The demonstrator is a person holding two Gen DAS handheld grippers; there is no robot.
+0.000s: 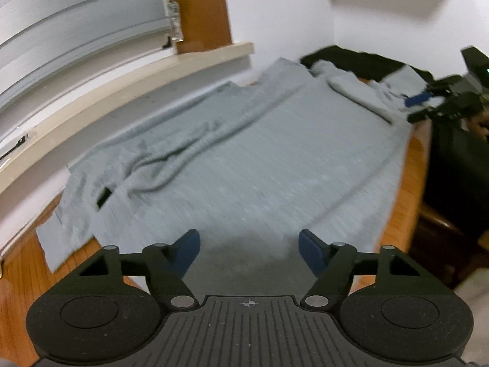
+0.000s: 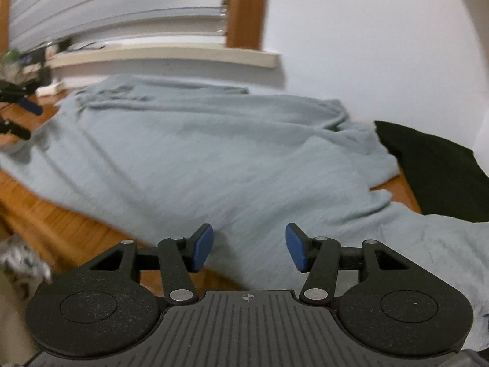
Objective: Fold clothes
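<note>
Left wrist view is showing a grey garment (image 1: 244,159) lying spread over a wooden table (image 1: 409,195) below a window sill (image 1: 128,76), wrinkled along its far side, with black cloth (image 1: 351,61) sitting beyond it. The left gripper (image 1: 249,249) is hanging released above the fabric, nothing between its jaws.

Right wrist view is showing the right gripper (image 2: 249,246) likewise released over the garment's near edge, grasping nothing.
</note>
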